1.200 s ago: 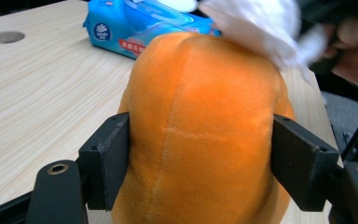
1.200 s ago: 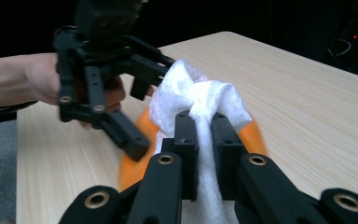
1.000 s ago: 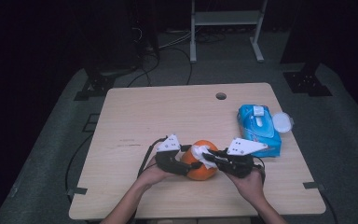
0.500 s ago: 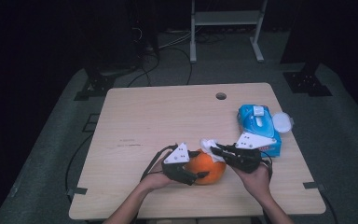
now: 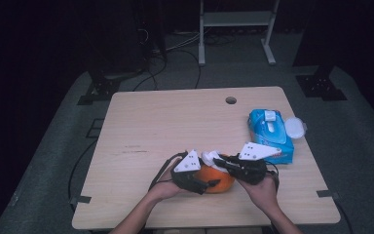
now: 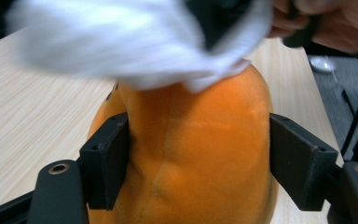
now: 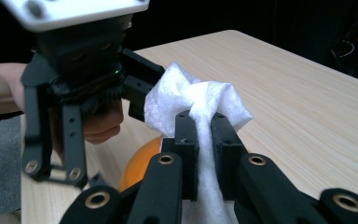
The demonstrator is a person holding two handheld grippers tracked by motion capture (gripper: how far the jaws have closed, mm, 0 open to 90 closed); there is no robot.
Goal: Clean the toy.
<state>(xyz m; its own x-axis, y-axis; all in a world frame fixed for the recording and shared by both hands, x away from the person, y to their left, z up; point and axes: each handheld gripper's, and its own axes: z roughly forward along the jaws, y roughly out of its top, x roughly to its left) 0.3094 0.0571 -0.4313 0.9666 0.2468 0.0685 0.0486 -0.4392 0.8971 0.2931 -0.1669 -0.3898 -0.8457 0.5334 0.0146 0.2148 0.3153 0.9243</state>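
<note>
An orange soft rounded toy (image 5: 220, 181) sits near the table's front edge. My left gripper (image 5: 209, 184) grips it from the left. In the left gripper view both black pads press into the orange toy's (image 6: 196, 154) sides, though the jaws have just eased open a little. My right gripper (image 5: 220, 164) comes in from the right, shut on a crumpled white wipe (image 5: 209, 157). In the right gripper view the wipe (image 7: 191, 95) is pinched between the jaws of my right gripper (image 7: 204, 130) and bunches above the toy (image 7: 142, 163). The wipe (image 6: 121, 42) lies blurred across the toy's top.
A blue pack of wipes (image 5: 270, 134) lies on the table's right side, with its round white lid (image 5: 294, 127) hanging over the right edge. A small round hole (image 5: 231, 100) is near the table's far edge. The wooden table (image 5: 165, 122) is bare on its left half.
My left gripper and the orange toy have shifted a little right and toward the front edge. The wipe in my right gripper has moved across the toy's top.
</note>
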